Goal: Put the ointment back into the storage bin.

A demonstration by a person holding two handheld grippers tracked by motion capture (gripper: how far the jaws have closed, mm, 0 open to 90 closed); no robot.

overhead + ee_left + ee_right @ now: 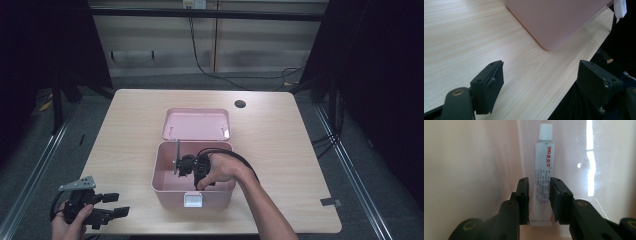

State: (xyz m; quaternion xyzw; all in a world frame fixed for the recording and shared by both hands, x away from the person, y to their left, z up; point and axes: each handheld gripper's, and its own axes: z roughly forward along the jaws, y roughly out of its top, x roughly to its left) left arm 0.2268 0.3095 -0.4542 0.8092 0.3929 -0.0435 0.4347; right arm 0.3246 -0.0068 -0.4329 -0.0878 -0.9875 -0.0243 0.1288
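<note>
Inside the pink box (162,175), the right tool (192,169) is largely hidden from above by the hand (223,170) that grips it, and its catch cannot be made out from the high view. The right gripper view shows it: a white tube (544,170) with a white cap and red print, clamped between the narrowed jaws of the right tool (539,197) near its crimped lower end, close against the box's pale inner wall. The small print on the tube is too blurred to read. The box's lid (196,124) lies open on the counter (125,125) just behind the box, and a white latch (193,200) hangs on the box's front. Left of the box, near the counter's front edge, the left tool (111,204) is held with its jaws spread wide and empty. Behind the counter are grey carpet, trailing cables and pale wall panels.
</note>
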